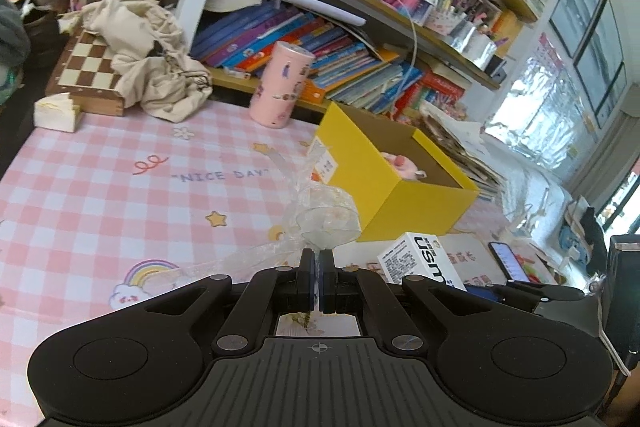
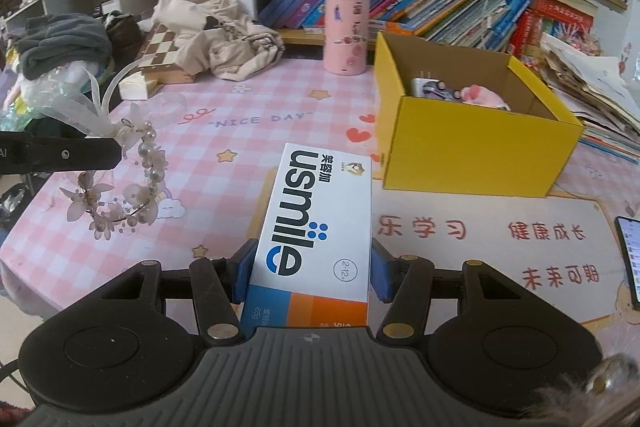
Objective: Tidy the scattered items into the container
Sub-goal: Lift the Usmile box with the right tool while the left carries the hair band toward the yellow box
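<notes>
My left gripper [image 1: 318, 267] is shut on a flower headband with sheer ribbon [image 1: 320, 215], held above the pink checked tablecloth; in the right wrist view the headband [image 2: 120, 187] hangs with pearls and white flowers from the left gripper's finger [image 2: 80, 153]. My right gripper [image 2: 312, 267] is shut on a white usmile toothpaste box [image 2: 316, 211], also seen in the left wrist view [image 1: 420, 259]. The open yellow box [image 2: 472, 155] stands ahead to the right, holding a pink soft item [image 2: 480, 97] and a small patterned item [image 2: 430, 87]. It also shows in the left wrist view [image 1: 400, 203].
A pink cylinder tin [image 2: 347, 31] stands behind the yellow box. A chessboard box [image 2: 162, 55] with crumpled beige cloth [image 2: 224, 31] lies at the back left. A phone [image 2: 630, 259] lies at the right edge. Book shelves [image 2: 400, 3] line the back.
</notes>
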Demonstrator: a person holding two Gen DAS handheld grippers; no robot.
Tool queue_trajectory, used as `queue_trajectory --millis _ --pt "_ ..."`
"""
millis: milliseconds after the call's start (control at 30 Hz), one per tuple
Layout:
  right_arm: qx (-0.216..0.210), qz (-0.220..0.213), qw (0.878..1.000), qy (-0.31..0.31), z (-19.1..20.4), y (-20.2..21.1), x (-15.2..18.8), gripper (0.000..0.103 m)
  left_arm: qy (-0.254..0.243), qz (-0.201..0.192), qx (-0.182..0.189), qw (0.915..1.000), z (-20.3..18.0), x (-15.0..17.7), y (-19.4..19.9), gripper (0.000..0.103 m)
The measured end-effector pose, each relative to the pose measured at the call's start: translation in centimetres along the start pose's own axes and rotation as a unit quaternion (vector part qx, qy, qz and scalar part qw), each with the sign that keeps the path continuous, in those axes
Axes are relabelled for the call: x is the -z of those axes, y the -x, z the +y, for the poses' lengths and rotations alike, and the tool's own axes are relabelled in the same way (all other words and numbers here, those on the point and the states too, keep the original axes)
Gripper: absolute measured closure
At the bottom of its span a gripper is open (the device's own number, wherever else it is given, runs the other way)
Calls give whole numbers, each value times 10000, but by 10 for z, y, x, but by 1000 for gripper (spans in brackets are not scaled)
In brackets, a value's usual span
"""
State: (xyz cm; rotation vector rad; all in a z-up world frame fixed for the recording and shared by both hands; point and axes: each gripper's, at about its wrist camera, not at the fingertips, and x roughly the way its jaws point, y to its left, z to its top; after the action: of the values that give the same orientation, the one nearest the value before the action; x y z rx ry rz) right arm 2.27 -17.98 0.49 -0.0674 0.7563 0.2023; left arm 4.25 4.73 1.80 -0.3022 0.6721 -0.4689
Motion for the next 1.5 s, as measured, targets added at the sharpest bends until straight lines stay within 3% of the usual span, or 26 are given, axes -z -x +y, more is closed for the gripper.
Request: queue_trajectory --millis 567,1233,1500 --pt "267 30 9990 -365 -62 2 7 50 -246 229 280 9990 -48 -9 -49 103" --pt "441 144 9962 -732 -163 -1 8 50 -553 527 630 9951 -131 -17 -120 103" --pt "381 -244 9971 -608 -207 6 -14 50 -665 277 777 9944 -169 -34 -142 103"
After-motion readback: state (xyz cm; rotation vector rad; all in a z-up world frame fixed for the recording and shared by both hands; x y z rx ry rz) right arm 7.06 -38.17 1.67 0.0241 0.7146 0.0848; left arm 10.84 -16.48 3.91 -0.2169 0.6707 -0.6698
